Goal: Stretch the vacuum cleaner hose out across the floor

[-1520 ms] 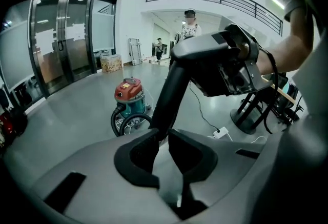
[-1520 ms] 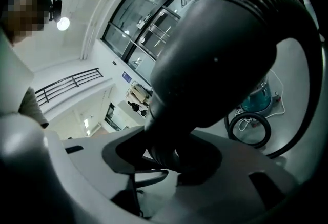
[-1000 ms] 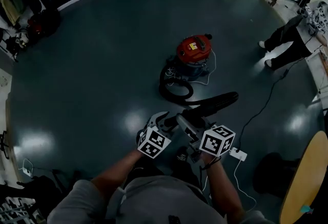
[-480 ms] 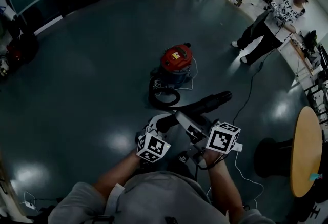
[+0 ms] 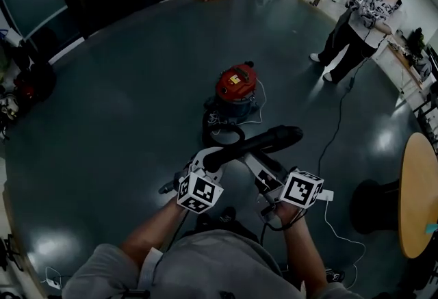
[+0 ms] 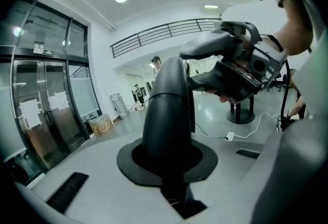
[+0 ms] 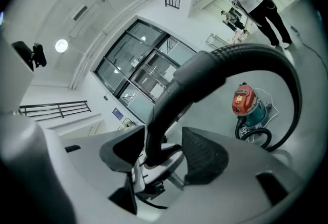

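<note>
The left gripper (image 6: 165,166) has just been closing its jaws and clamps the thick black end of the hose (image 5: 268,139), which hides most of both pads. The right gripper (image 7: 161,154) has just been opening; the hose runs between its spread pads, close against one and clear of the other. From there the hose arcs down to a coil on the dark floor (image 5: 123,106), beside the red vacuum cleaner (image 5: 236,84). The coil's join to the cleaner is hard to make out.
</note>
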Action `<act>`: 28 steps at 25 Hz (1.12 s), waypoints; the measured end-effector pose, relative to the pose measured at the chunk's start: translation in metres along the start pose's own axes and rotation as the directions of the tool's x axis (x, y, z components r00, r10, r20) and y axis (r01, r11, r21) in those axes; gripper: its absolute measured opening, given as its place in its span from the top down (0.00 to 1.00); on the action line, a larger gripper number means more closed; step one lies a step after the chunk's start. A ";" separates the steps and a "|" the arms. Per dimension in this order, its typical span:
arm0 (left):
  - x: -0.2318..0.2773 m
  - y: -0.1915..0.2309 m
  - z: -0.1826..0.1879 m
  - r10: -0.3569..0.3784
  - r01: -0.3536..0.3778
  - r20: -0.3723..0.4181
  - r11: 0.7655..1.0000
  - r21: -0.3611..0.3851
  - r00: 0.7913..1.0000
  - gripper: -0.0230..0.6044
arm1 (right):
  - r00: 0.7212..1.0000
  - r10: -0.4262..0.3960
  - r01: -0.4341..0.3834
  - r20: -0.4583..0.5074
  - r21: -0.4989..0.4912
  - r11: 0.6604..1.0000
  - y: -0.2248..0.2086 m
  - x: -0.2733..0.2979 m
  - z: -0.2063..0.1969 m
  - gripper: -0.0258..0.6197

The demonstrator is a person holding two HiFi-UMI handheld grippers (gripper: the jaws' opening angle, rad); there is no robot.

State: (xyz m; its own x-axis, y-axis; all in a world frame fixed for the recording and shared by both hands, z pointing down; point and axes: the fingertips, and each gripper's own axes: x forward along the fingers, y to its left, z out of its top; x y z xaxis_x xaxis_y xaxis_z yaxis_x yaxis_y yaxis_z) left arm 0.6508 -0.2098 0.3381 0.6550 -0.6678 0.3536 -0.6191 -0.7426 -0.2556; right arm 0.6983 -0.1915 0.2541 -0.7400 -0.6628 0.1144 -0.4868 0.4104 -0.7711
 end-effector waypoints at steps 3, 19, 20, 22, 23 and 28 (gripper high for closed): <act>0.005 0.017 0.007 0.008 -0.010 -0.033 0.998 -0.064 0.999 0.87 | 1.000 -0.003 0.001 -0.021 -0.082 0.997 -0.011 -0.024 0.002 0.63; 0.013 0.037 0.024 -0.361 0.363 -0.044 0.923 0.129 0.932 0.87 | 0.895 -0.427 0.303 0.129 -0.879 0.368 0.023 -0.048 0.078 0.62; 0.014 0.036 0.026 -0.404 0.406 -0.044 0.902 0.146 0.914 0.87 | 0.885 -0.452 0.284 0.106 -0.894 0.347 0.031 -0.042 0.071 0.59; 0.014 0.040 0.029 -0.471 0.471 -0.048 0.864 0.177 0.881 0.87 | 0.865 -0.499 0.232 0.055 -0.925 0.301 0.042 -0.021 0.058 0.59; 0.014 0.044 0.029 -0.495 0.495 -0.051 0.847 0.192 0.867 0.87 | 0.855 -0.518 0.204 0.035 -0.940 0.274 0.045 -0.008 0.053 0.59; 0.011 0.046 0.028 -0.643 0.629 -0.063 0.716 0.303 0.763 0.87 | 0.765 -0.645 0.178 0.001 -0.962 0.209 0.049 0.026 0.036 0.59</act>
State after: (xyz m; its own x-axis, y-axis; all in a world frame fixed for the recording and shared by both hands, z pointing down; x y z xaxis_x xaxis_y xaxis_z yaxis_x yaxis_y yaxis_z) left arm 0.6420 -0.2529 0.3049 0.8707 -0.0287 0.4909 0.0996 -0.9673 -0.2331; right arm 0.6721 -0.2116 0.1969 -0.2514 -0.7722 0.5836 -0.6796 0.5701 0.4616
